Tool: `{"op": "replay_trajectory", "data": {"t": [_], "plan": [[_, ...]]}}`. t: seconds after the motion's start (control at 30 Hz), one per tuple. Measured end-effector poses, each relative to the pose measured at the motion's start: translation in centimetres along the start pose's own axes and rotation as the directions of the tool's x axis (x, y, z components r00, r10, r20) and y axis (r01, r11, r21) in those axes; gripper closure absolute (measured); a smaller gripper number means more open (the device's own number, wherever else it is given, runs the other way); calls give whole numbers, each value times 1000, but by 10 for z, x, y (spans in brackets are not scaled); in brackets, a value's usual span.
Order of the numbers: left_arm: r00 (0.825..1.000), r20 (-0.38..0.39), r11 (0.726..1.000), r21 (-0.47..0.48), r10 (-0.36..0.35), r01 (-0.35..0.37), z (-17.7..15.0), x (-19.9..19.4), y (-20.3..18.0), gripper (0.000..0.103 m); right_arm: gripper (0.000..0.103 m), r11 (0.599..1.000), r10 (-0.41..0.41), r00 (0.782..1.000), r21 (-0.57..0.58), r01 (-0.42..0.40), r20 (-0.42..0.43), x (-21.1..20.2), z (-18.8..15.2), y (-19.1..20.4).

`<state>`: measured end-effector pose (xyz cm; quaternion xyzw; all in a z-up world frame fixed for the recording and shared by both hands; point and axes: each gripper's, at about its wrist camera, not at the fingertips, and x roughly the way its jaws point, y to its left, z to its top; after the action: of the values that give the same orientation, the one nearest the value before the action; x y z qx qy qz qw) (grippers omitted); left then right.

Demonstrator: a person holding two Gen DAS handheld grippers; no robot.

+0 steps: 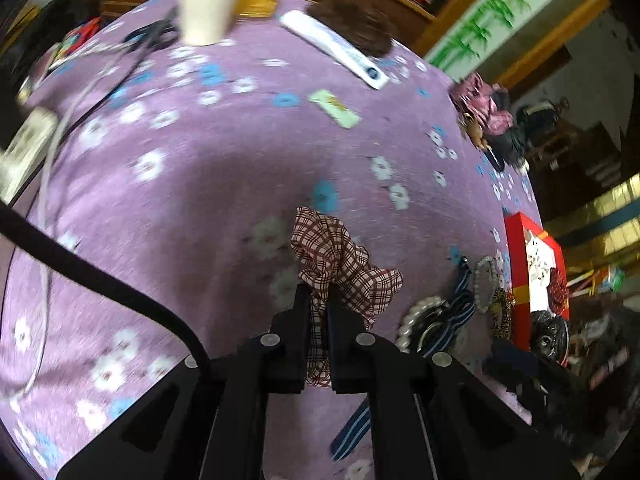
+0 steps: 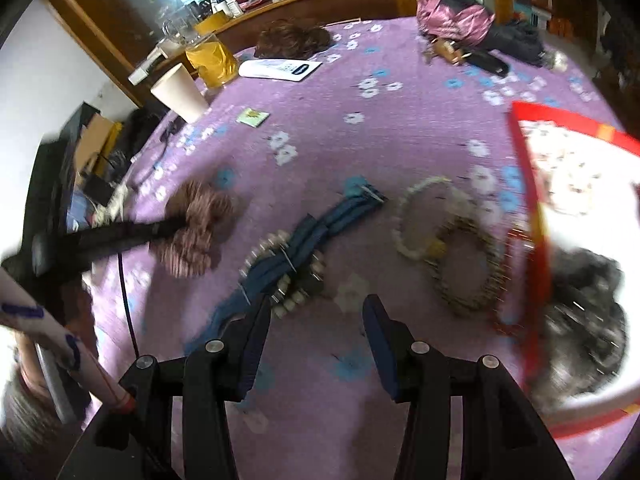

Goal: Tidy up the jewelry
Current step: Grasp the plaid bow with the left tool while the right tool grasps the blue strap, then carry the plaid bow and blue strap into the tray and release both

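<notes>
left gripper [image 1: 319, 300] fingers clenched on the plaid scrunchie [image 1: 340, 264] over the purple flowered surface [image 1: 200, 200]; right gripper [image 2: 316, 320] fingers spread, holding nothing, near the blue striped band [image 2: 304, 240] and pearl bracelet [image 2: 416, 216]

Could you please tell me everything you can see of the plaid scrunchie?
The plaid scrunchie is gathered fabric, checked dark red on white, ruffled and crumpled. The left claw is shut on a fold of it, its two black fingers pinching the cloth between them, and the rest fans out beyond the tips. It sits over the purple flowered bedspread; whether it touches the cloth below is unclear. From the right wrist view it is a blurred pinkish bundle left of the other hair accessories.
</notes>
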<state>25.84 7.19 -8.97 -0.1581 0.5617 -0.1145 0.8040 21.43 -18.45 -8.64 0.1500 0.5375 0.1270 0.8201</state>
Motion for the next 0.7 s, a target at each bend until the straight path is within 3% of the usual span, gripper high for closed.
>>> {"op": "replay_trajectory", "data": {"t": [0.27,0.37,0.4,0.43,0.5,0.7], "plan": [[998,54,999,-33,28,-26,-24,-26,13,96,51,999,25,999,46,-23,-33,34,25,8],[998,62,998,-50,28,-25,-32,-33,16,96,51,999,-4,999,51,6,-36,42,31,10],[998,62,998,-55,26,-23,-33,-34,16,96,57,999,-17,999,50,19,-43,44,31,9],[998,64,998,-60,24,-21,-35,-36,16,96,74,998,-25,998,49,27,-49,46,31,8],[997,70,997,-67,27,-22,-38,-40,16,96,81,998,-4,999,62,7,-50,46,30,6],[995,99,997,-82,16,-8,-46,-58,14,96,84,999,30,999,36,-29,-15,20,24,11]]}}
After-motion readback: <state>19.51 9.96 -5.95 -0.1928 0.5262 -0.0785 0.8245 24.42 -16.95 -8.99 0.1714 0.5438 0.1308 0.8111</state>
